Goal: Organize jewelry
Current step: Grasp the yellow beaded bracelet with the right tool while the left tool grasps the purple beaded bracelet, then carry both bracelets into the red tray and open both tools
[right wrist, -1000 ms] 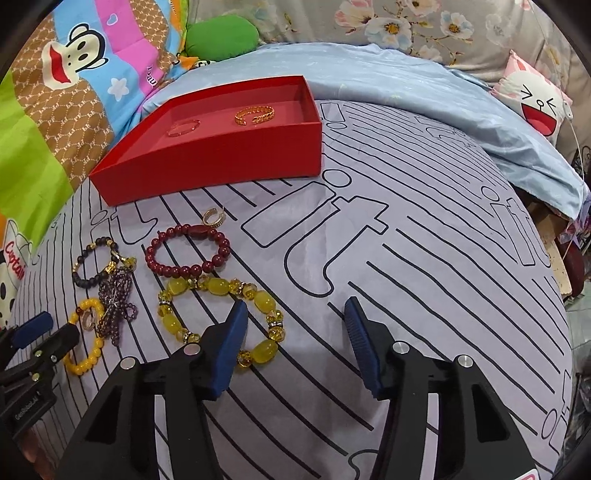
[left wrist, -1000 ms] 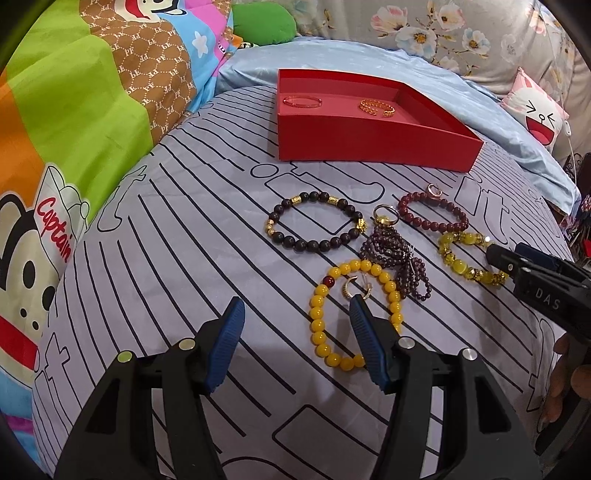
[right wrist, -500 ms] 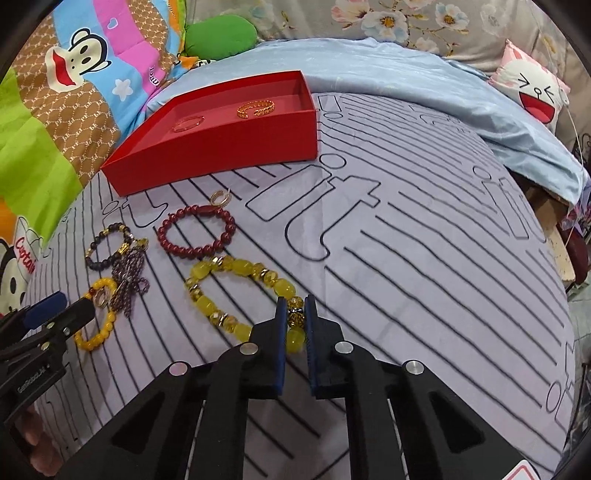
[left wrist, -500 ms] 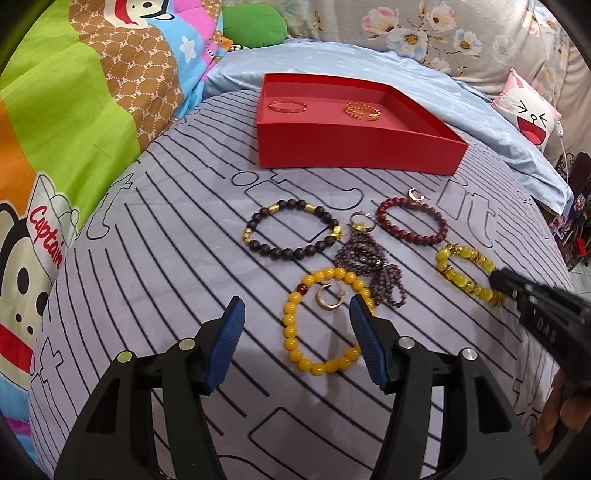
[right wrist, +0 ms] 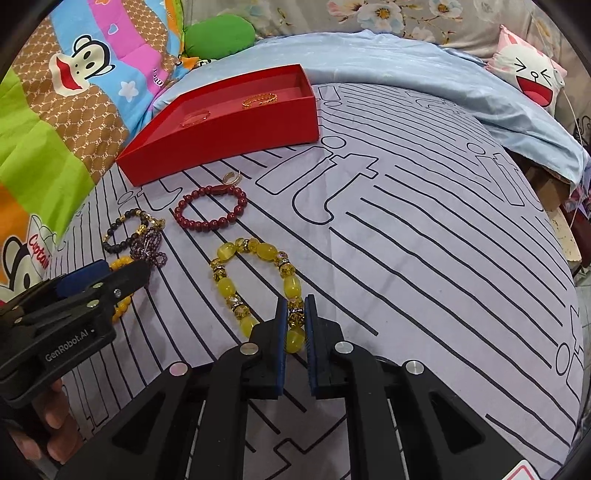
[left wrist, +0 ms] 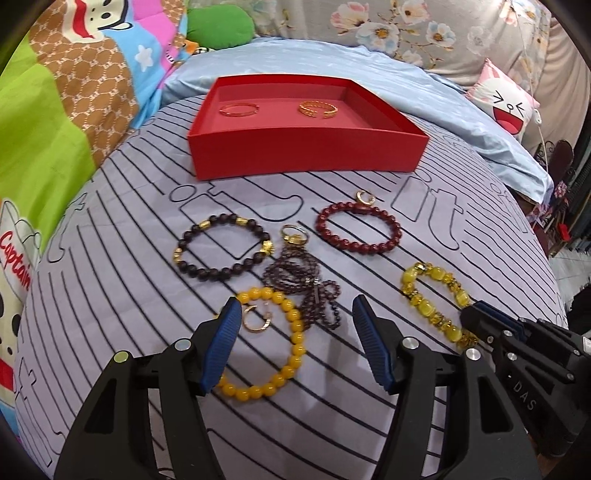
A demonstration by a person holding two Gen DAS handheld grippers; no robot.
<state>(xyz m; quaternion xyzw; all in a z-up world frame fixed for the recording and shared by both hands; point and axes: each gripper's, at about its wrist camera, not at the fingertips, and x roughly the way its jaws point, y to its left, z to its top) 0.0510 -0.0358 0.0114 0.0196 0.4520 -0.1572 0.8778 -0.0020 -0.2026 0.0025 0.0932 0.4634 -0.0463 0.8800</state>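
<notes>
A red tray (left wrist: 306,153) (right wrist: 221,136) at the back holds two gold bangles (left wrist: 317,108). My right gripper (right wrist: 294,319) is shut on the lemon-yellow crystal bracelet (right wrist: 258,280), which still lies on the bed; it also shows in the left wrist view (left wrist: 432,299). My left gripper (left wrist: 295,332) is open, its jaws over the yellow bead bracelet (left wrist: 284,354) with a gold ring (left wrist: 256,319) inside it. A black bead bracelet (left wrist: 221,254), a dark purple bead strand (left wrist: 306,288), a red bead bracelet (left wrist: 358,229) and small gold rings (left wrist: 364,197) lie between.
The striped grey bedsheet (right wrist: 424,240) covers the bed. A cartoon blanket (left wrist: 55,110) lies on the left. A blue quilt (right wrist: 406,66), a green cushion (right wrist: 219,35) and a smiling-face pillow (right wrist: 532,77) lie at the back. The bed's edge drops off at right.
My right gripper closed on the lemon-yellow bracelet. My left gripper moved forward over the yellow bead bracelet and stayed open.
</notes>
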